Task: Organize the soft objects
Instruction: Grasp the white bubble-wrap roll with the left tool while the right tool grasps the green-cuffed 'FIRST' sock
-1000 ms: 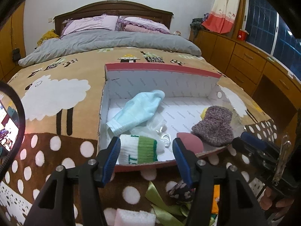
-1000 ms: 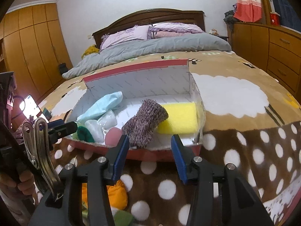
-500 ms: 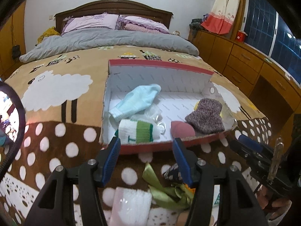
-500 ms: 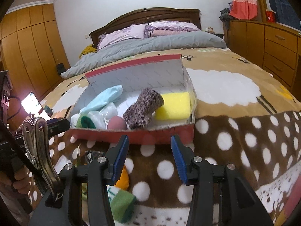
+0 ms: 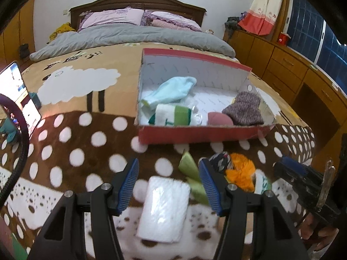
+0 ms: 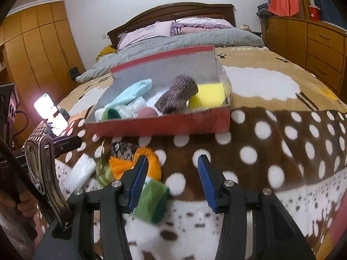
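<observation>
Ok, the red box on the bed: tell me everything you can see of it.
The red box is a shallow cardboard box, red outside, white inside, open on top with its far wall taller. It sits flat on the spotted blanket, beyond both grippers, neither touching it. Inside lie a light blue sock, a white and green sock, a pink round thing, a purple knit sock and a yellow sponge.

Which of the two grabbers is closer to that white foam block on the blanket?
Left. The left gripper hangs open right over the white foam block, which lies between its fingers. The right gripper is off to the block's right, past the orange item.
</observation>
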Tool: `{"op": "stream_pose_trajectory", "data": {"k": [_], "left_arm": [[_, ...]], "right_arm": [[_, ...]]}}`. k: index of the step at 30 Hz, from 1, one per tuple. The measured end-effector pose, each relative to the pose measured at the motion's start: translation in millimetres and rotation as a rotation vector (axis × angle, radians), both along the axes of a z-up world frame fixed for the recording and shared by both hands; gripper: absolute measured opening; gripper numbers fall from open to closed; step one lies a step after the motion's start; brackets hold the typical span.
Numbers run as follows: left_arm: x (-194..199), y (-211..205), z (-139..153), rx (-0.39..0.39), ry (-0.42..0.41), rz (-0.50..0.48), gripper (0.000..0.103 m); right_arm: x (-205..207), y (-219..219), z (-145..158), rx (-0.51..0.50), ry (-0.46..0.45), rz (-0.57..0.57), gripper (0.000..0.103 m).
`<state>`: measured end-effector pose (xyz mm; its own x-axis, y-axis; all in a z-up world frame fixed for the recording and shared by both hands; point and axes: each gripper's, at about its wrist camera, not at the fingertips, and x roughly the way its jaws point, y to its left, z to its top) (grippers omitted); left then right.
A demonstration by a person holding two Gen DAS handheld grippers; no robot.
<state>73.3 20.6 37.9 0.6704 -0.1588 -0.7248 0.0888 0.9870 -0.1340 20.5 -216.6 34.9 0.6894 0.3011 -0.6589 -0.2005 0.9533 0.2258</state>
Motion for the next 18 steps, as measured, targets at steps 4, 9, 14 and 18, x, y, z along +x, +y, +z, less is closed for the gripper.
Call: {"op": "stream_pose_trajectory", "data": {"k": [4,9,14,18], "left_arm": [[-9,6,-5,0.006,0.015,0.008,0.061],[-18,12,-14,0.009,0.032,0.019,0.061],[-22,14,-24,0.011,0.054,0.025,0.061],[-22,15,-32,0.019,0.070,0.033,0.061]], "right_arm": [[-8,2,-4,0.008,0.011,0.007,0.049],[-16,7,-7,0.003,0.008,0.025,0.049],[-21,15,-11,-0.007,0.018,0.044,0.049],[-23,19,-17,-0.033,0.030,0.044,0.049]]}}
